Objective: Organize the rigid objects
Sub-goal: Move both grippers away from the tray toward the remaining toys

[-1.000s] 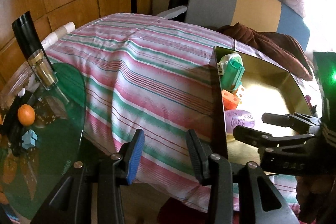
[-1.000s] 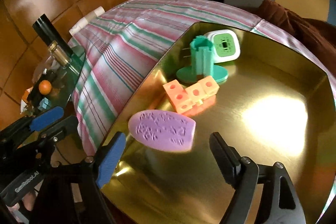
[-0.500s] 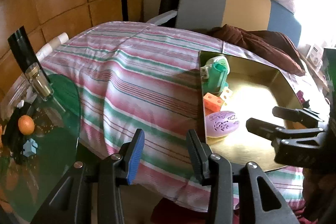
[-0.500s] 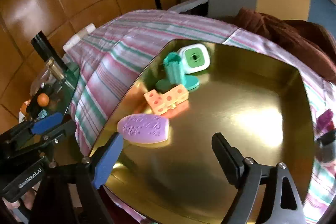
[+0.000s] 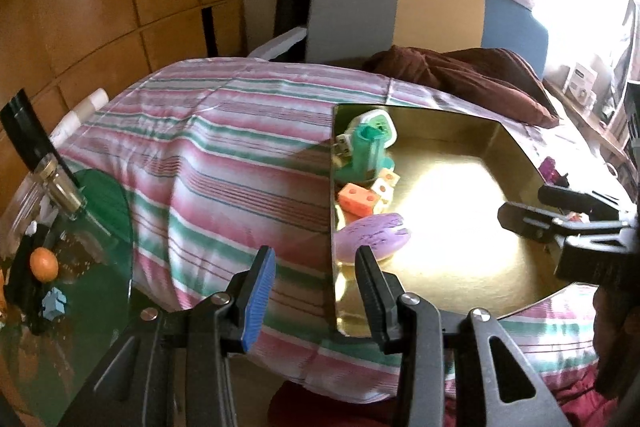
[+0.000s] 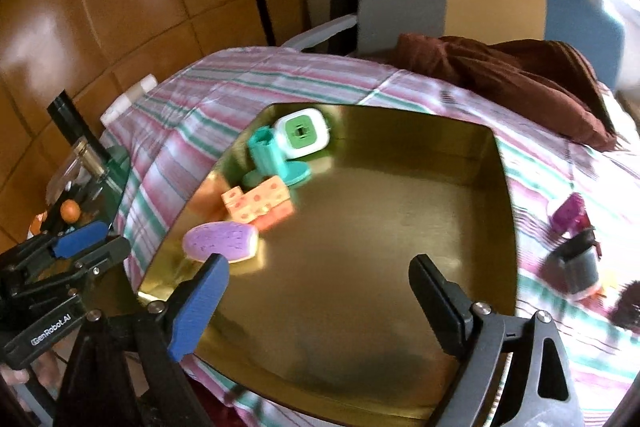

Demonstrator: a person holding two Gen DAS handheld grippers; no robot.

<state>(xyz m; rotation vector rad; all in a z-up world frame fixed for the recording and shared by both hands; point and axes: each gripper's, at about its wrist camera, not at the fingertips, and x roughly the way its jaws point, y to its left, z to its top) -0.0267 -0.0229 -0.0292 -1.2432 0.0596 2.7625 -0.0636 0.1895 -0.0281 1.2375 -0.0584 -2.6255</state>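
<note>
A gold tray (image 5: pixel 500 135) (image 6: pixel 404 131) lies on the striped bedspread (image 5: pixel 224 147). Along its left side sit a purple oval piece (image 5: pixel 372 235) (image 6: pixel 220 241), an orange holed block (image 5: pixel 358 199) (image 6: pixel 260 205), a teal stand (image 5: pixel 368 151) (image 6: pixel 268 155) and a white-and-green cube (image 5: pixel 380 125) (image 6: pixel 304 133). My right gripper (image 6: pixel 320 267) (image 5: pixel 528 205) hovers over the tray's near half, its jaws opening with nothing between them. My left gripper (image 5: pixel 314 267) (image 6: pixel 96 243) hangs open and empty over the bed edge, just left of the tray's near corner.
A green glass side table (image 5: pixel 100 227) at the left carries an orange ball (image 5: pixel 44 263), a small blue piece (image 5: pixel 54 303) and a dark bottle (image 5: pixel 60 187). On the bed right of the tray lie a purple toy (image 6: pixel 572 215) and a dark cup (image 6: pixel 580 263). A brown cushion (image 6: pixel 500 67) lies behind.
Both grippers have drawn back and upward from the tray, so it and its pieces look smaller. The right jaws have widened. The pieces in the tray have stayed put.
</note>
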